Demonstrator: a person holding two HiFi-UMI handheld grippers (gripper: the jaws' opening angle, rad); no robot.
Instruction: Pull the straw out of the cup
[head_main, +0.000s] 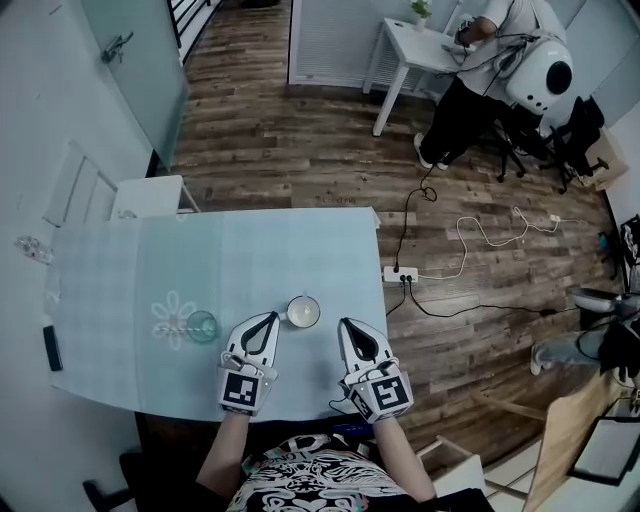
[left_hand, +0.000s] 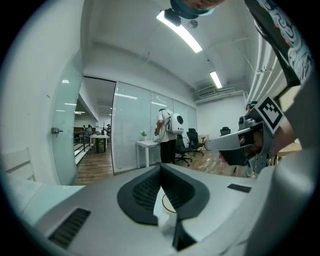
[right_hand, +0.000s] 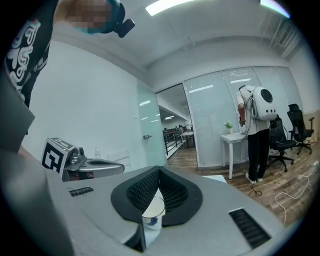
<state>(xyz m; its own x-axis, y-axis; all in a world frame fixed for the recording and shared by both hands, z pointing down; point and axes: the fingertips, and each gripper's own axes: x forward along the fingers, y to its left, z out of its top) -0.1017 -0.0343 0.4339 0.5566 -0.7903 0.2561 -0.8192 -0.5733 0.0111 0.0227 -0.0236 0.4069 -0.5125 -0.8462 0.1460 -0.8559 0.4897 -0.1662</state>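
The left gripper (head_main: 272, 317) and the right gripper (head_main: 344, 323) hang low over the near part of the pale blue checked tablecloth (head_main: 300, 240). Each is clenched tip to tip on nothing. Just beyond, between their tips, stands a small round white mug (head_main: 303, 311); I see no straw in it. Off to the left is a teal drinking glass (head_main: 201, 326). A thin pale streak (head_main: 170, 328) runs leftward from its rim. It is likely the straw, leaning left with its long axis across the table, though it is too small to be sure. I'd open one gripper, pinch the straw high up and draw it out along its own lean while the other steadies the glass.
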